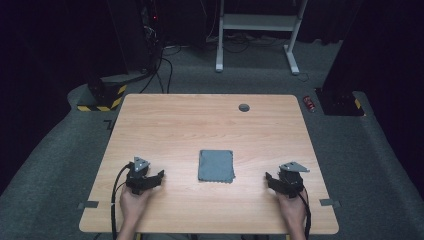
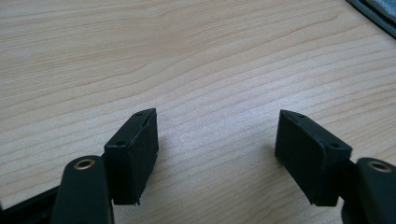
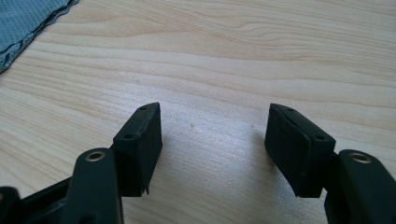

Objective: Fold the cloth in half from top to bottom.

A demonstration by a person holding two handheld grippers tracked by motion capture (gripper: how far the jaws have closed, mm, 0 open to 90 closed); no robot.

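Wooden table, pale grain, rounded corners, standing on grey carpet in a dark room. Beyond the far edge: a white desk frame with two feet on the carpet, cables trailing beside it. Off the far left corner: a black stand base with yellow-and-black hazard stripes. Off the far right corner: another black base, and just beside it a small red can lying on the carpet. Set into the table near the far edge, right of centre: a round grey cable grommet.

Lying flat a little nearer the front edge than the middle, roughly centred between the side edges: a folded grey cloth, edges slightly wavy. Nothing on top of it, nothing between it and either gripper, bare wood all round. One corner visible at the top right of the left gripper view, another at the top left of the right gripper view.

Near the front left corner: left gripper in a hand, jaws spread apart over bare wood, nothing between them. Near the front right corner: right gripper, jaws likewise spread with nothing between. Both well apart from the cloth. Two small grey tape strips at the front corners.
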